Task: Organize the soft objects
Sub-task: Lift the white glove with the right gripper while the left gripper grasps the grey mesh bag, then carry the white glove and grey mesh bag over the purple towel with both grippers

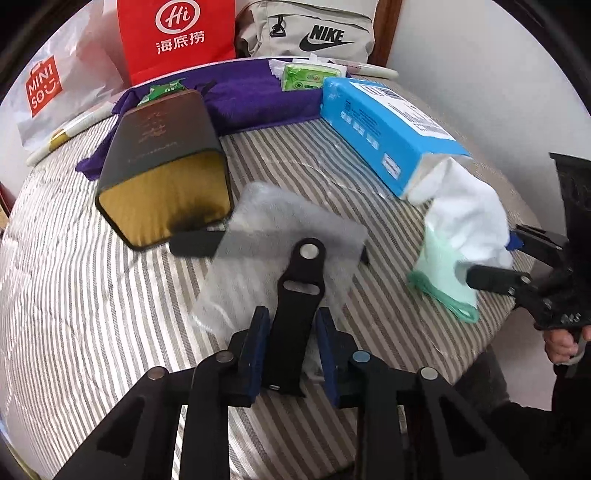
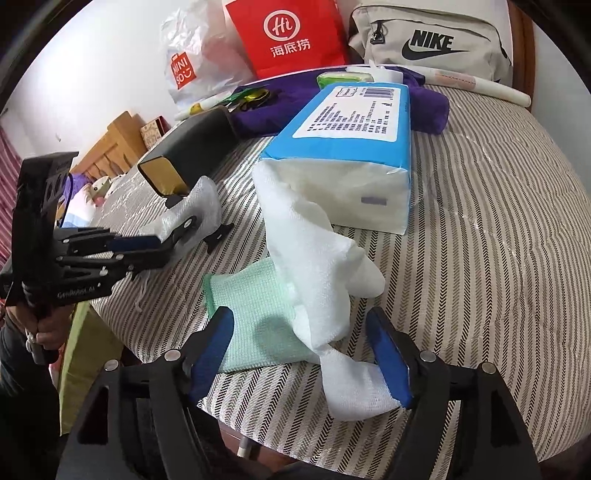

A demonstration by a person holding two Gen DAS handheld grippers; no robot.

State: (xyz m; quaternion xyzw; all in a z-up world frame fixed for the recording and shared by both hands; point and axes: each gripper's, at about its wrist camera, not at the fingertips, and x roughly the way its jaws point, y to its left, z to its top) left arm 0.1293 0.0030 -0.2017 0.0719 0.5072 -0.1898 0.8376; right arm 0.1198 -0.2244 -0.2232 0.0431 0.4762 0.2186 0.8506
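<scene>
My left gripper (image 1: 290,325) is shut on a black strap (image 1: 295,295) that lies over a clear bubble-wrap pouch (image 1: 280,236) on the striped bedcover. My right gripper (image 2: 301,354) is open, its blue pads either side of a white cloth (image 2: 314,266) pulled from a blue tissue pack (image 2: 354,122). The cloth drapes over a folded mint-green cloth (image 2: 255,317). In the left wrist view the white cloth (image 1: 465,214), green cloth (image 1: 443,273) and right gripper (image 1: 517,258) sit at the right.
A black and gold box (image 1: 162,173) lies on its side at the left. A purple cloth (image 1: 251,96), green wet-wipe pack (image 1: 310,75), red paper bag (image 1: 177,37), Miniso bag (image 1: 44,88) and Nike bag (image 1: 314,33) stand at the back. The bed edge (image 2: 122,325) runs near me.
</scene>
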